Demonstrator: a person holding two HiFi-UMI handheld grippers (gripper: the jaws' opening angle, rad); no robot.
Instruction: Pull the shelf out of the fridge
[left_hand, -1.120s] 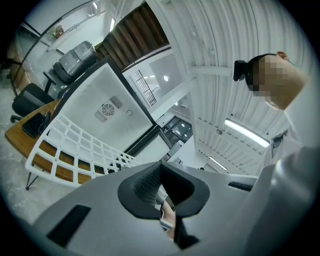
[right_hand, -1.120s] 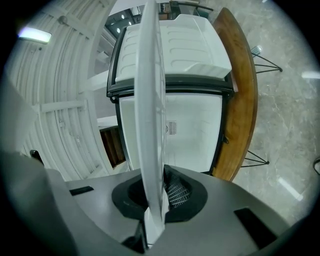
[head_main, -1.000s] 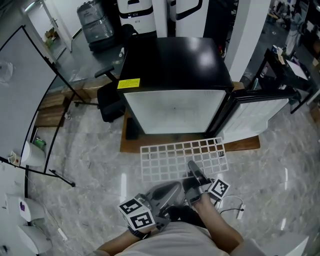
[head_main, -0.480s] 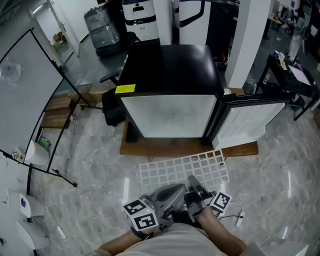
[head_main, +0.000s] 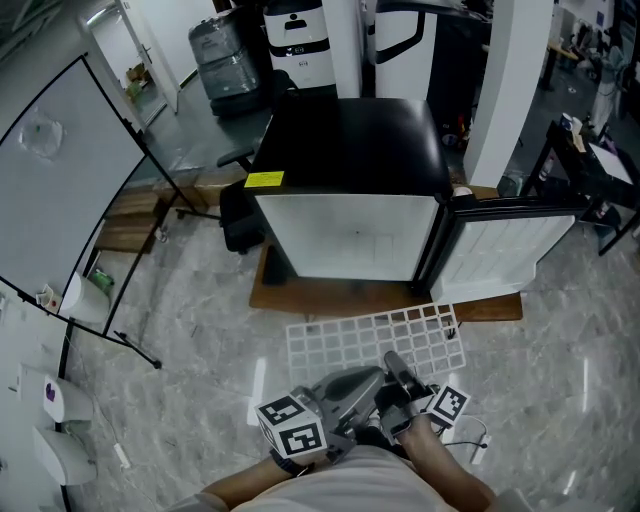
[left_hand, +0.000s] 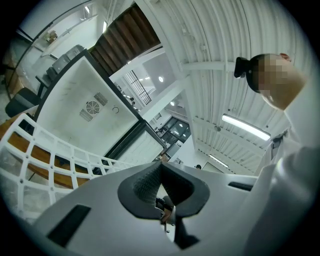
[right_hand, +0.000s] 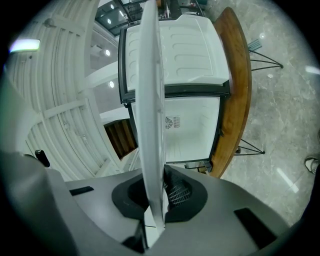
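Observation:
The white wire shelf (head_main: 350, 340) hangs level over the marble floor in front of the open black fridge (head_main: 350, 235), fully outside it. My right gripper (head_main: 392, 362) is shut on the shelf's near edge. In the right gripper view the shelf (right_hand: 150, 100) runs edge-on between the pads of that gripper (right_hand: 157, 197), with the fridge (right_hand: 185, 120) beyond. My left gripper (head_main: 370, 378) sits just left of the right one, below the shelf's near edge. Its pads (left_hand: 145, 182) meet with nothing between them, and the shelf (left_hand: 45, 145) lies off to its left.
The fridge stands on a wooden board (head_main: 340, 298), with its door (head_main: 510, 245) swung open to the right. A black office chair (head_main: 240, 215) sits left of the fridge, and a whiteboard on a stand (head_main: 60, 170) is further left. A black table (head_main: 590, 170) is at the right.
The shelf has come a little further away from the fridge, towards the person, with the right gripper still on it. The head view has shifted slightly.

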